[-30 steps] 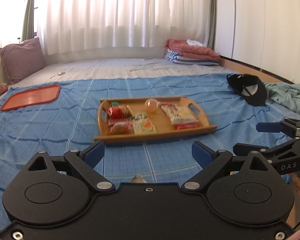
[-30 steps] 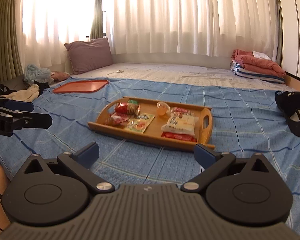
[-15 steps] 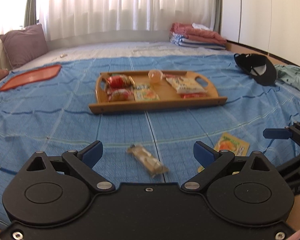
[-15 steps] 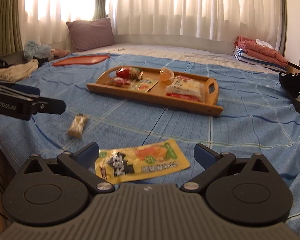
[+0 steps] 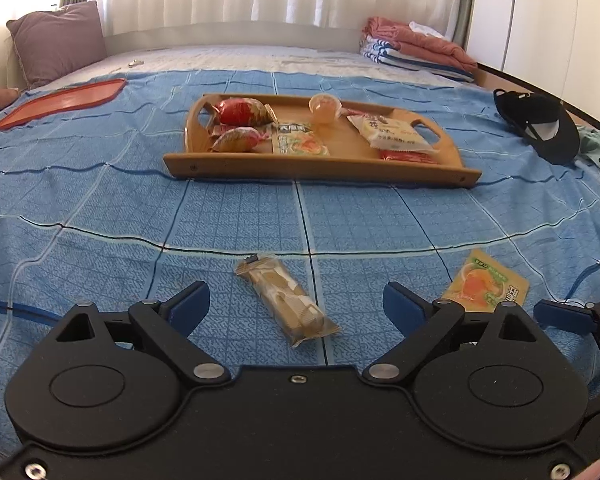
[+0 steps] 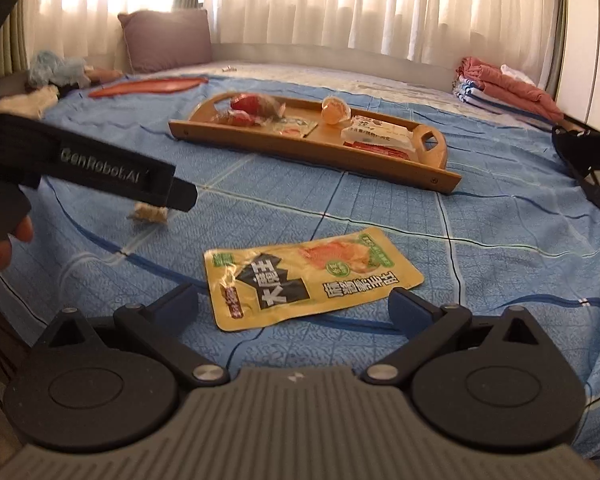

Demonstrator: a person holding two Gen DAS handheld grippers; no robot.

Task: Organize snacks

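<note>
Two snacks lie loose on the blue bedspread (image 5: 100, 216), short of the wooden tray (image 5: 320, 168) that already carries several packets and a small jelly cup (image 5: 325, 107). The nearer task thing for the left gripper (image 5: 296, 306) is a slim tan snack bar (image 5: 286, 300), lying at a slant between the two blue fingertips (image 5: 190, 306) but untouched; the jaws are wide and just closing a little, gripping nothing. To take it well, the person would do best to turn the wrist so the pads close across the bar's narrow width, not along its length, and to come low enough that the wrapper does not slide on the cloth. The flat yellow pouch (image 6: 312, 276) lies to the right of the bar, just ahead of the right gripper (image 6: 294, 306), whose jaws also stand wide and empty. A pouch this thin looks hard to pinch from above, so one finger probably needs to press into the soft bedding under an edge before the jaws close. The two grippers work near each other here, the left one showing at the left of the right wrist view, so taking one snack at a time seems safer. The tray has free wood in its middle, far from both hands. Farther off lie a red tray (image 5: 60, 102), a purple pillow (image 5: 56, 40), folded towels (image 5: 420, 50) and a black cap (image 5: 540, 124).
</note>
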